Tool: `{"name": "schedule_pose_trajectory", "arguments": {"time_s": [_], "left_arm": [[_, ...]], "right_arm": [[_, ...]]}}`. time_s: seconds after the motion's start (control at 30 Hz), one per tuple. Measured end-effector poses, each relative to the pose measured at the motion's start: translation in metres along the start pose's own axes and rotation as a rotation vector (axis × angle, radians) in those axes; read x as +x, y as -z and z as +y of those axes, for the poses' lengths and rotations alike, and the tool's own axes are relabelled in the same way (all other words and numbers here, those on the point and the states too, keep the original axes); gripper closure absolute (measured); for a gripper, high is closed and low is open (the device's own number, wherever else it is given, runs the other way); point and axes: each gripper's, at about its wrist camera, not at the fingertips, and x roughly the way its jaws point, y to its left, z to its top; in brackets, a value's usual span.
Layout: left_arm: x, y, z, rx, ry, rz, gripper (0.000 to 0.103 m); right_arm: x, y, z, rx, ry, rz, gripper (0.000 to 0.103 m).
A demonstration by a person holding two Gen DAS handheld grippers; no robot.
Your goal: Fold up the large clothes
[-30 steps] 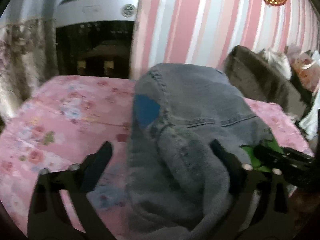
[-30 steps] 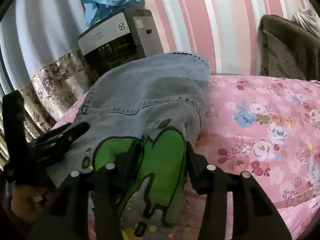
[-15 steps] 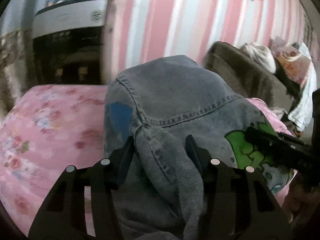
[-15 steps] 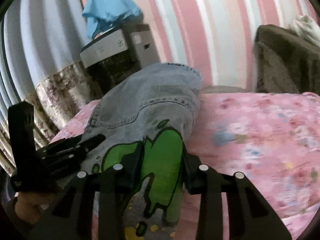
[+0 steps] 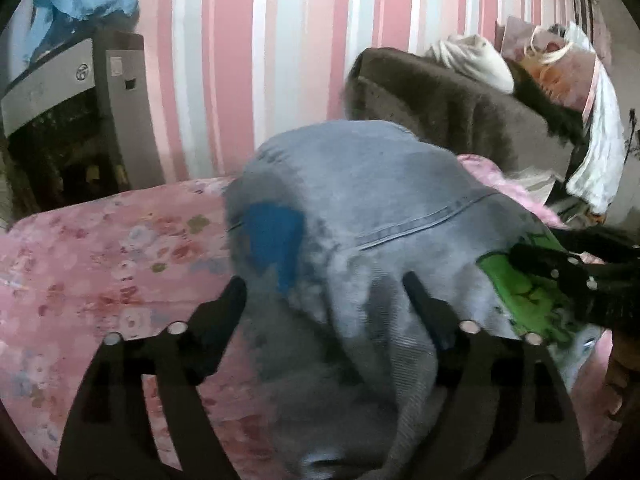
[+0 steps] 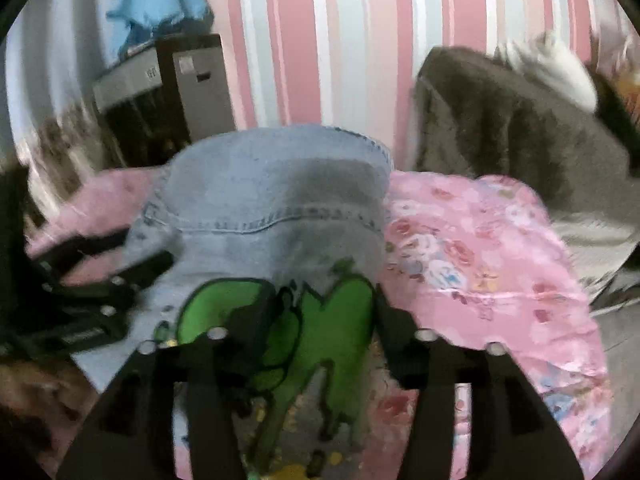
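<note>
A light blue denim garment point(image 5: 368, 208) with a blue patch and a green cartoon print point(image 6: 320, 320) lies bunched on the pink floral bedspread point(image 5: 100, 260). My left gripper point(image 5: 324, 300) has its jaws apart, with a thick fold of denim between the fingers. My right gripper point(image 6: 320, 312) has its fingers on both sides of the green-printed fold and grips it. The right gripper also shows in the left wrist view point(image 5: 560, 264) at the right; the left gripper shows in the right wrist view point(image 6: 100, 288) at the left.
A striped pink wall is behind the bed. A grey and black appliance point(image 5: 72, 120) with blue cloth on top stands at the back left. A brown chair point(image 5: 448, 100) heaped with clothes stands at the back right, also in the right wrist view point(image 6: 520, 120).
Both grippers swung to the right with the garment. My left gripper closed on the denim fold half a second ago and its jaws are now wider apart. The right gripper kept its hold.
</note>
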Motion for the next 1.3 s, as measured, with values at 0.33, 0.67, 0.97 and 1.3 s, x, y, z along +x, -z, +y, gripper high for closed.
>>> {"name": "schedule_pose_trajectory", "arguments": {"time_s": [0.33, 0.67, 0.97, 1.3], "left_arm": [[-0.023, 0.006, 0.018, 0.015, -0.020, -0.038, 0.013], [-0.138, 0.051, 0.088, -0.024, -0.144, -0.185, 0.003], [-0.189, 0.097, 0.145, -0.085, -0.239, -0.233, 0.003], [-0.210, 0.110, 0.141, -0.063, -0.312, -0.306, 0.003]], "right_arm": [[-0.013, 0.018, 0.012, 0.044, 0.047, -0.009, 0.017], [-0.102, 0.058, 0.019, 0.002, 0.069, -0.209, 0.005], [-0.126, 0.085, 0.033, 0.007, 0.043, -0.234, 0.005], [-0.159, 0.104, 0.032, 0.060, 0.106, -0.334, 0.002]]}}
